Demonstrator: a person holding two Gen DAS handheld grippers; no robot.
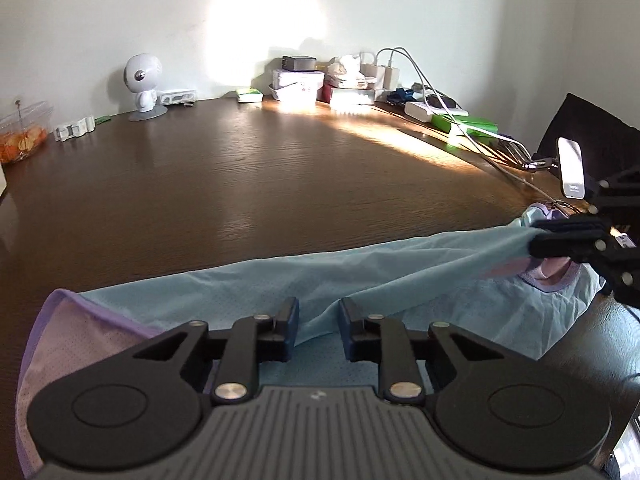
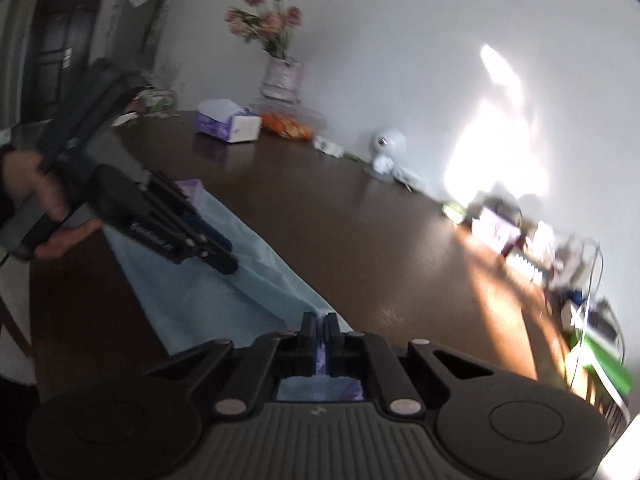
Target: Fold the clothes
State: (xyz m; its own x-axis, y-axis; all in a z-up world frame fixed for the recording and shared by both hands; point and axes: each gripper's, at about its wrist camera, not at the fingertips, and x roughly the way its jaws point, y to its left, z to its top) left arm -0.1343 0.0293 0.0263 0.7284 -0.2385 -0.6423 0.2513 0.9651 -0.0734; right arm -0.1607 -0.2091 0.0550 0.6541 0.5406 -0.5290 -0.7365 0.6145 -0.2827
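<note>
Faintly, illegible lettering along the left claw [image 2: 226, 256] above blue garment [image 2: 224, 300].

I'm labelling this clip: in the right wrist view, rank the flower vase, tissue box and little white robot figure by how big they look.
Largest to smallest:
1. flower vase
2. tissue box
3. white robot figure
The box and the figure look close in size, and blur and differing distance make that order unsure.

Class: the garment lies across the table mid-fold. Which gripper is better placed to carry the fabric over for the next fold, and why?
Probably the right gripper: its jaws are shut on the light blue garment, lifting an edge. The left gripper is open, holding nothing.
</note>
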